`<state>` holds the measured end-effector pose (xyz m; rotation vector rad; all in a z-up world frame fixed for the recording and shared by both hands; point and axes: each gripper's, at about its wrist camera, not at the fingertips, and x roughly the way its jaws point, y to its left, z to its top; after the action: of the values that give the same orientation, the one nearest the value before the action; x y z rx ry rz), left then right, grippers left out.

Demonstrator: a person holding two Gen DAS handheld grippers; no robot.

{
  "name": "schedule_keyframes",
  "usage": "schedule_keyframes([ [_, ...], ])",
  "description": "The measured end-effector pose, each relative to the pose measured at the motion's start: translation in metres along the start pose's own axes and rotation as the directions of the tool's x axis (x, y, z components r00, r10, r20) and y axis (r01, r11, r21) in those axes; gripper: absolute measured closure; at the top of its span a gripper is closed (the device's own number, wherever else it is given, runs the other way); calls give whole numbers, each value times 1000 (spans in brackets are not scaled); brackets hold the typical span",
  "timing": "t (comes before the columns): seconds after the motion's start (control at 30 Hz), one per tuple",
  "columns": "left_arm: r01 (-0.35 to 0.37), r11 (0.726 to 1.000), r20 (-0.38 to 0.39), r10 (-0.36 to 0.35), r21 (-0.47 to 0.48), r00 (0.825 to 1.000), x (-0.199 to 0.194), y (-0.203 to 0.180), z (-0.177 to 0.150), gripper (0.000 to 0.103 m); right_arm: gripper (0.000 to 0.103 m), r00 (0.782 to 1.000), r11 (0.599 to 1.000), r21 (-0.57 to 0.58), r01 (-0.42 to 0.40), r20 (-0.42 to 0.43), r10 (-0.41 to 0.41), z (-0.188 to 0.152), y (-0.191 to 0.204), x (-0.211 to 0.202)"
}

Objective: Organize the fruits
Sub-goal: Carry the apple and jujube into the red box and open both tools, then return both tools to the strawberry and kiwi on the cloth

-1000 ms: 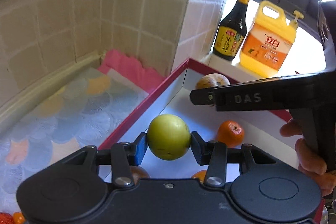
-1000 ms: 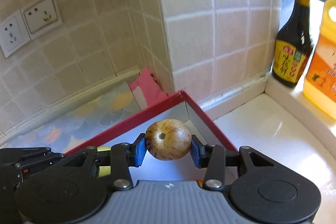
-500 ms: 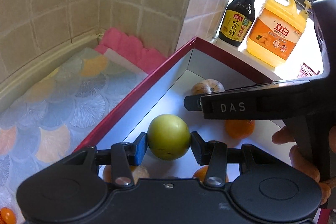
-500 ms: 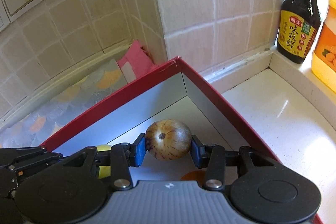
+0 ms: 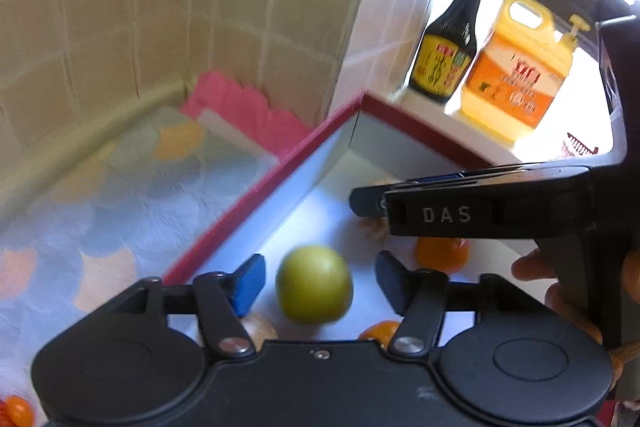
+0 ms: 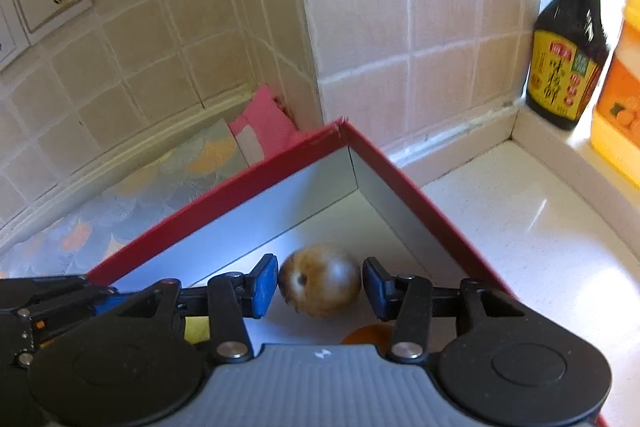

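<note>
A: What is the biggest thing here?

B: The desk (image 6: 516,227), white on the right and covered by a patterned mat (image 5: 104,195) on the left. On it stands a red box (image 6: 248,183) with grey inner walls, one corner pointing to the tiled wall.

A: And behind it?

B: On the window ledge there is a yellow jug (image 5: 520,75), and just beside it a dark bottle (image 5: 448,43), upright.

A: Now the left hand-held gripper (image 5: 316,281)?

B: Its jaws have just been opening. They stand apart, released, and the green fruit (image 5: 314,285) is between them with a gap on each side. The fruit is blurred, above the floor of the box. It is almost round, so I cannot tell its long axis.

A: And the right hand-held gripper (image 6: 320,287)?

B: Its jaws also have just been opening. The brown fruit (image 6: 320,281) is between the pads, inside the box near the corner; I see narrow gaps, so it is let go. Its long axis lies across, from pad to pad, and its dark stem end points toward the camera, a little left.

A: Smaller things?

B: Orange fruits (image 5: 440,253) lie on the box floor.
</note>
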<state>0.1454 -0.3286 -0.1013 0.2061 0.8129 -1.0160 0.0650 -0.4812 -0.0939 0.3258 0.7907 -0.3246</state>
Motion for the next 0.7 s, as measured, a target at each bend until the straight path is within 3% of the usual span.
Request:
schedule_keyframes([
  [0.1, 6, 1000, 71, -7, 11, 997, -31, 4, 3, 27, 54, 999, 1000, 7, -25, 42, 25, 4, 0, -25],
  [0.23, -29, 999, 175, 35, -37, 984, -88, 24, 1, 25, 53, 993, 998, -26, -52, 106, 55, 8, 10, -65],
  [0.5, -181, 971, 301, 221, -155, 928, -217, 68, -38, 24, 51, 977, 982, -145, -118, 161, 141, -1, 64, -127],
  [0.57, -256, 950, 311, 301, -178, 901, -247, 78, -47, 24, 51, 971, 974, -175, -144, 167, 173, -3, 80, -139],
  [0.7, -377, 898, 349, 437, -229, 829, -301, 91, -68, 23, 46, 956, 953, -237, -189, 178, 233, -8, 113, -158],
])
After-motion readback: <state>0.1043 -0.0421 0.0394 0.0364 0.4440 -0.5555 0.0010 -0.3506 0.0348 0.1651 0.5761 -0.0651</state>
